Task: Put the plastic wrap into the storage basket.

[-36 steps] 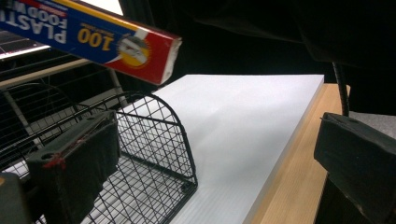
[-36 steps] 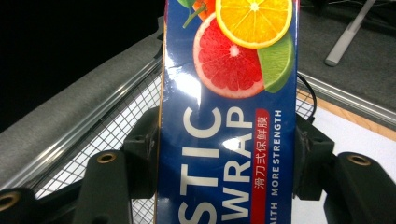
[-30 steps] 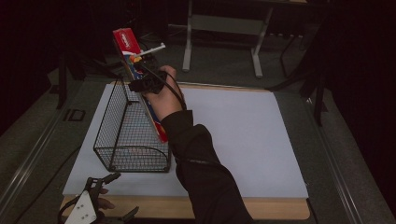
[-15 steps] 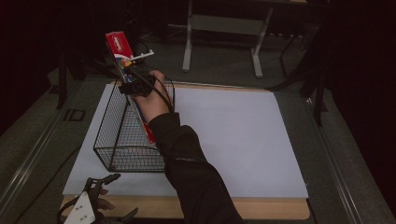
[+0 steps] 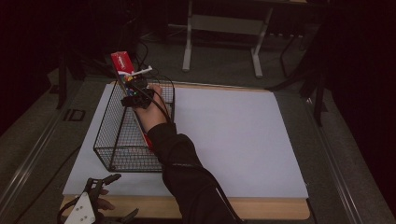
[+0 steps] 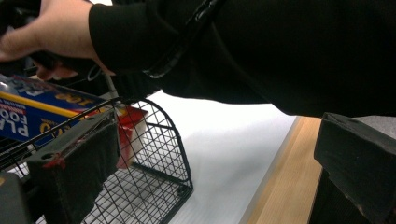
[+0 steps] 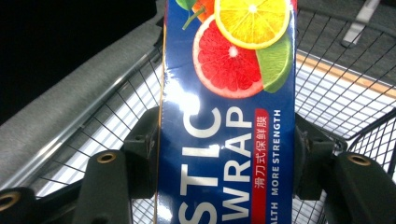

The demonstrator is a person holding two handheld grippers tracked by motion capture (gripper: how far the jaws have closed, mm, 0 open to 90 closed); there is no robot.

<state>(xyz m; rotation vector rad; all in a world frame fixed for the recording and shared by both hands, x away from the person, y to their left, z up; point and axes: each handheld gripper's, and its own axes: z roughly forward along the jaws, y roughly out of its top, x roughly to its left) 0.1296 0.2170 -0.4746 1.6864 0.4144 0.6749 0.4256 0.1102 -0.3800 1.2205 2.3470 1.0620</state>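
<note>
A long blue plastic wrap box (image 5: 122, 63) with a red end stands tilted over the black wire basket (image 5: 105, 140), its lower end down inside the basket. My right gripper (image 5: 133, 91) is shut on the box at the basket's far end. In the right gripper view the box (image 7: 224, 116) fills the gap between the jaws of the right gripper (image 7: 224, 154), with basket mesh (image 7: 327, 84) behind. My left gripper (image 5: 123, 196) rests open at the table's near left corner. From there, the left gripper (image 6: 215, 158) sees the basket (image 6: 163, 140), the box (image 6: 32, 116) and the dark sleeve.
A white sheet (image 5: 233, 135) covers the table, with a wooden edge (image 5: 261, 207) at the front. The basket takes the sheet's left side. A metal stand (image 5: 224, 28) is on the floor behind the table. A cable trails from the right gripper.
My right gripper has moved left and down with the box, whose upper end now sits lower over the basket. The left gripper has stayed put.
</note>
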